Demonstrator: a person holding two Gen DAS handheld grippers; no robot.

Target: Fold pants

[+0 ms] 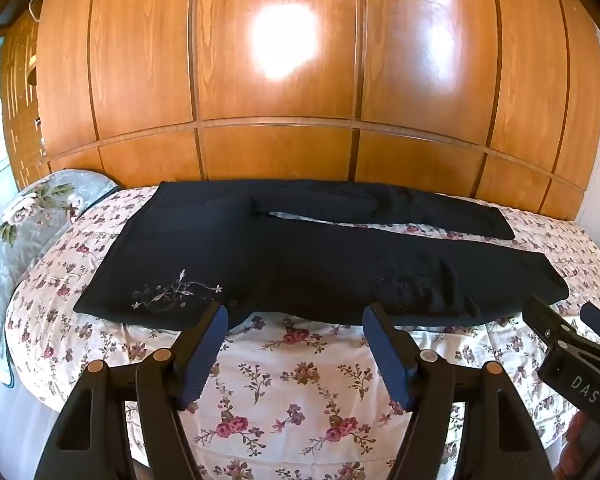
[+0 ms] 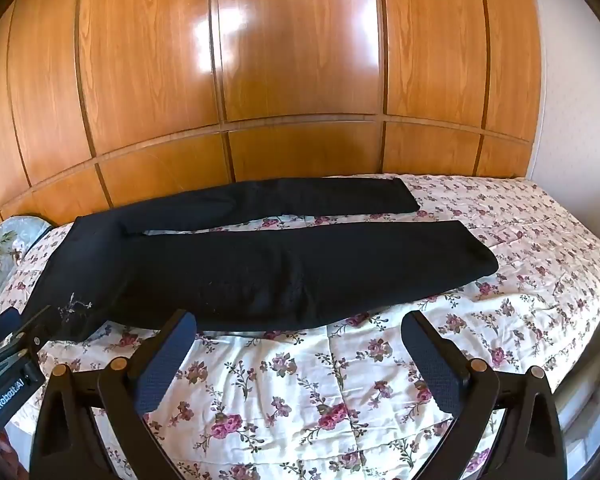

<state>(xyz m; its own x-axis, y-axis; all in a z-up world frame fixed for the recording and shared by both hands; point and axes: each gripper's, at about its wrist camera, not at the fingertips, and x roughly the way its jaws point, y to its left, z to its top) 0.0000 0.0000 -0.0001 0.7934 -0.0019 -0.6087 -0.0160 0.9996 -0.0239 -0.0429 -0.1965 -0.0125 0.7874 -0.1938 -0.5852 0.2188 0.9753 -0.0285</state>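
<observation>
Both grippers hover low over the near edge of the floral bedspread (image 2: 339,392), the left gripper (image 1: 296,316) and right gripper (image 2: 300,324) spread wide and holding nothing. Just beyond their tips, black pants (image 1: 300,268) lie flat and unfolded, legs apart, waistband toward a partly cut-off pillow (image 1: 16,224). Glossy wooden wardrobe doors (image 2: 300,60) rise behind the bed.

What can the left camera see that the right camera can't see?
Only the left wrist view shows the whole flowery pillow and a clear look at the flower stitching on the pants. Only the right wrist view shows the bare end of the bedspread past the pant legs. Both show the black pants lying flat, the wooden wardrobe, and both open tools, left and right.
</observation>
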